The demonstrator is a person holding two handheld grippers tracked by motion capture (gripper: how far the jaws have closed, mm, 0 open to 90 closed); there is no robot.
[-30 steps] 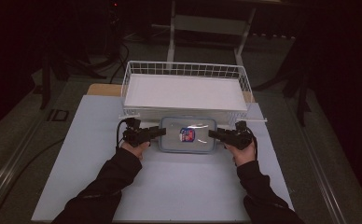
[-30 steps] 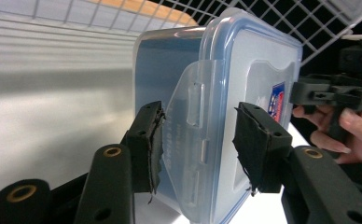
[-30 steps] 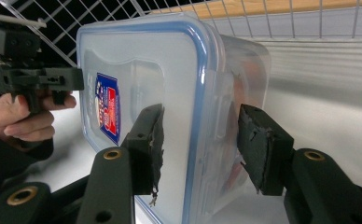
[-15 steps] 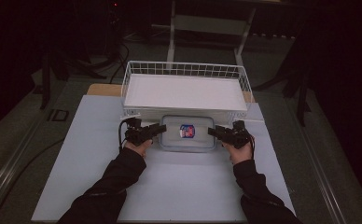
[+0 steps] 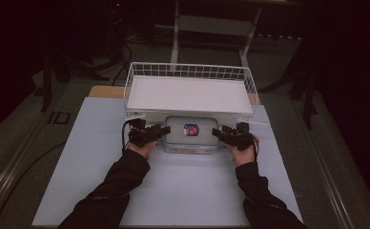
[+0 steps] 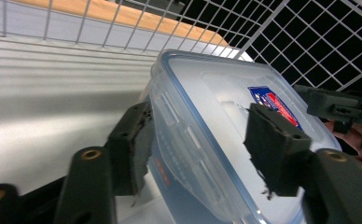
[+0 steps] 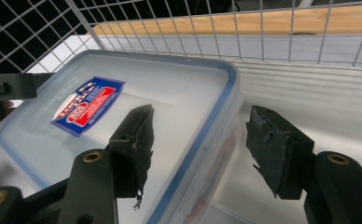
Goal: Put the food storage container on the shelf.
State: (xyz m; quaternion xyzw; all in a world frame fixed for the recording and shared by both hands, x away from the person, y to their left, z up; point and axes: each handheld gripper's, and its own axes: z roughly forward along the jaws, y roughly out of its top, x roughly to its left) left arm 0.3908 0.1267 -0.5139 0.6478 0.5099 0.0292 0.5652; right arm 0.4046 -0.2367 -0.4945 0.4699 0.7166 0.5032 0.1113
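A clear plastic lidded box with a blue seal and a red-and-blue sticker (image 5: 190, 135) sits on the white table (image 5: 173, 191), just near of the white wire basket (image 5: 190, 90). The left gripper (image 5: 163, 131) and right gripper (image 5: 217, 133) straddle its ends, jaws just opening and now spread, pads off the rim.

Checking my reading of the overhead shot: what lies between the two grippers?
In the high view, the lidded plastic container lies between the left gripper and the right gripper, just before the wire basket.
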